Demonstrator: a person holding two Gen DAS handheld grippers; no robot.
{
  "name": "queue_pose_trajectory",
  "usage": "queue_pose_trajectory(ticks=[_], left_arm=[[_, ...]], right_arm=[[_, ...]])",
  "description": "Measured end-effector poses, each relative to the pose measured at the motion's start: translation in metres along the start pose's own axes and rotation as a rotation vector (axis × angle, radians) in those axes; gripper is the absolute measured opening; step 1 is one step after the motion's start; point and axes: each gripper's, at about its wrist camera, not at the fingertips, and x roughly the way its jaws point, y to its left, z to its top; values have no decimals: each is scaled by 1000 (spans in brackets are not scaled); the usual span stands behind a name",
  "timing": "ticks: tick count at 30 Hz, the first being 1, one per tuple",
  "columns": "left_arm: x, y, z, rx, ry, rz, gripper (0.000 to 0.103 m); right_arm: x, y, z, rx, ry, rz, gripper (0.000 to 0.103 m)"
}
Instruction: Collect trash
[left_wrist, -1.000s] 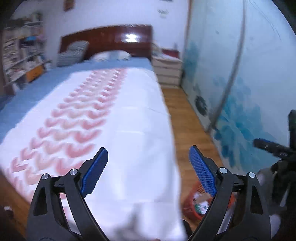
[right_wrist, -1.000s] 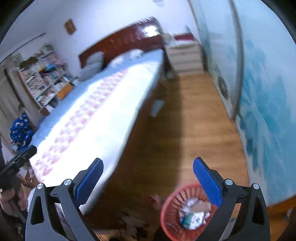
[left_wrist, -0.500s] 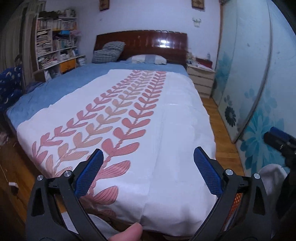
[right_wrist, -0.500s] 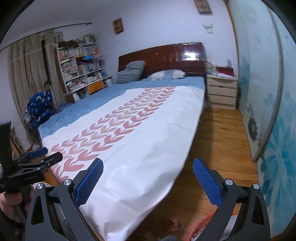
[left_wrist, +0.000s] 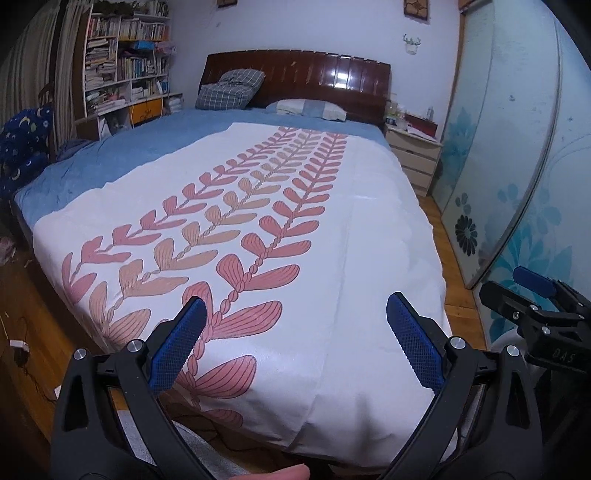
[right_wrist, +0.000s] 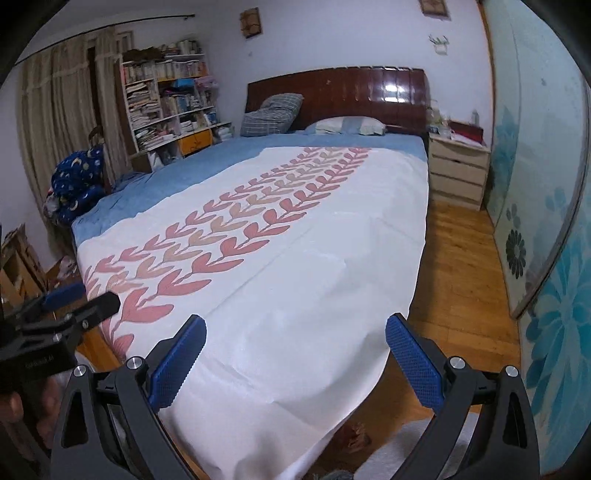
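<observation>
My left gripper (left_wrist: 295, 343) is open and empty, held above the foot of a bed (left_wrist: 362, 258) with a white cover and a pink leaf pattern. My right gripper (right_wrist: 295, 358) is also open and empty, over the bed's right front corner (right_wrist: 295, 314). The right gripper shows at the right edge of the left wrist view (left_wrist: 535, 310); the left gripper shows at the left edge of the right wrist view (right_wrist: 66, 306). A small crumpled scrap (right_wrist: 356, 432) lies on the wooden floor below the bed corner. No trash basket is in view.
A bedside drawer unit (right_wrist: 458, 173) stands right of the dark headboard (right_wrist: 340, 96). A sliding door with blue flowers (right_wrist: 546, 258) lines the right side, with a strip of wooden floor (right_wrist: 458, 277) beside the bed. A bookshelf (right_wrist: 166, 103) and dark blue bedding (right_wrist: 77, 177) are at the left.
Both grippers have tilted up from the floor to face the bed. The red basket with trash has dropped out of both views. Both stay open.
</observation>
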Motion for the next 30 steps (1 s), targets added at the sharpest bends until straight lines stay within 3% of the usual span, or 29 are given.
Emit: queue_pose_trajectory(ticks=[8,30], left_arm=[[1,-6,-1,18,0,2,97],[2,-8,2,12,-15,4,97]], right_arm=[[16,3,1,3,25,-6,96],[6,-25,2,39,9,-34,96]])
